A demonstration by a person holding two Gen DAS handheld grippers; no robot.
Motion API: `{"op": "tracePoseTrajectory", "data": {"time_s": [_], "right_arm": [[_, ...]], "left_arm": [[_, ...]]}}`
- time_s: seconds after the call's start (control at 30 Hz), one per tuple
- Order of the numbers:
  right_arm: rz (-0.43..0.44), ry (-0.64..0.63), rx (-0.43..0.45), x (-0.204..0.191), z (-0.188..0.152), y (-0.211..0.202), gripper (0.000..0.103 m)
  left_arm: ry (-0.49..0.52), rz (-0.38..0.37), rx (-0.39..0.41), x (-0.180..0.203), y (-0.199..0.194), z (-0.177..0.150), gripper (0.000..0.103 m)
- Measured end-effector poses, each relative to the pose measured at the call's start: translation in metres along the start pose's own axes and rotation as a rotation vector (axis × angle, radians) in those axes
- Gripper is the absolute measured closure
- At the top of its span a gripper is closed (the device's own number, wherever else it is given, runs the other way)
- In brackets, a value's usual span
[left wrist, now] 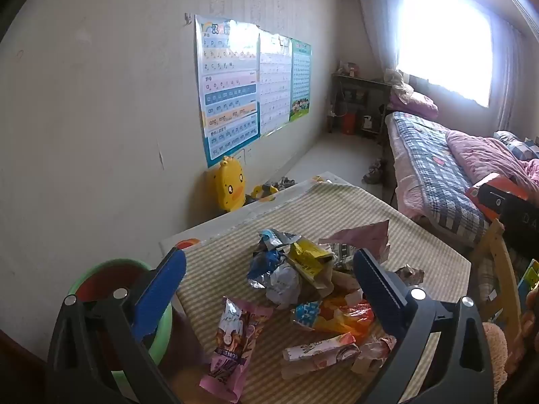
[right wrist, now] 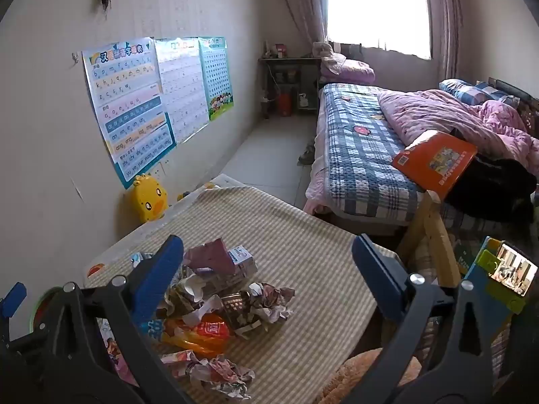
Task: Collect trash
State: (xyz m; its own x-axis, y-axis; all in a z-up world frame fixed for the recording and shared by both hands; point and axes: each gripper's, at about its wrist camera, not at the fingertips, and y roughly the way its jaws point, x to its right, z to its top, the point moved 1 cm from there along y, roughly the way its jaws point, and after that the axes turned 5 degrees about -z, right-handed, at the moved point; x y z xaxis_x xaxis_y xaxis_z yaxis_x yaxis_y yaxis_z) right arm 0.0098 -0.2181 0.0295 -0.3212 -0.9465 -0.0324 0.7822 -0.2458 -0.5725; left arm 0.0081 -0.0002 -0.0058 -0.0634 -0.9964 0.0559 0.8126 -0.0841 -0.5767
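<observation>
A heap of crumpled snack wrappers (left wrist: 303, 279) lies on a low table under a striped cloth (left wrist: 337, 208). Among them are a pink packet (left wrist: 232, 340), an orange wrapper (left wrist: 347, 316) and a yellow one (left wrist: 306, 256). My left gripper (left wrist: 269, 269) hovers over the heap with its blue fingers wide apart and nothing between them. In the right wrist view the same heap (right wrist: 219, 303) sits at lower left, with a small carton (right wrist: 241, 261) on top. My right gripper (right wrist: 267, 262) stands open above the cloth (right wrist: 303, 235), empty. A green bin (left wrist: 161, 333) stands left of the table.
A yellow duck-shaped toy (left wrist: 229, 185) leans on the wall below the posters (left wrist: 229, 84). A bed with a plaid cover (right wrist: 363, 141) and an orange book (right wrist: 434, 160) lies to the right. A wooden frame (right wrist: 434, 235) and a phone (right wrist: 515, 269) stand by the table's right edge.
</observation>
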Motion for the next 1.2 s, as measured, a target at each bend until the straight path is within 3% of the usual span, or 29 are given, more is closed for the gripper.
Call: {"op": "tracePoseTrajectory", "data": {"time_s": [1.2], "right_arm": [[0.002, -0.018, -0.016, -0.001, -0.004, 0.001, 0.004]], "left_arm": [[0.021, 0.015, -0.018, -0.001, 0.009, -0.01, 0.008]]}}
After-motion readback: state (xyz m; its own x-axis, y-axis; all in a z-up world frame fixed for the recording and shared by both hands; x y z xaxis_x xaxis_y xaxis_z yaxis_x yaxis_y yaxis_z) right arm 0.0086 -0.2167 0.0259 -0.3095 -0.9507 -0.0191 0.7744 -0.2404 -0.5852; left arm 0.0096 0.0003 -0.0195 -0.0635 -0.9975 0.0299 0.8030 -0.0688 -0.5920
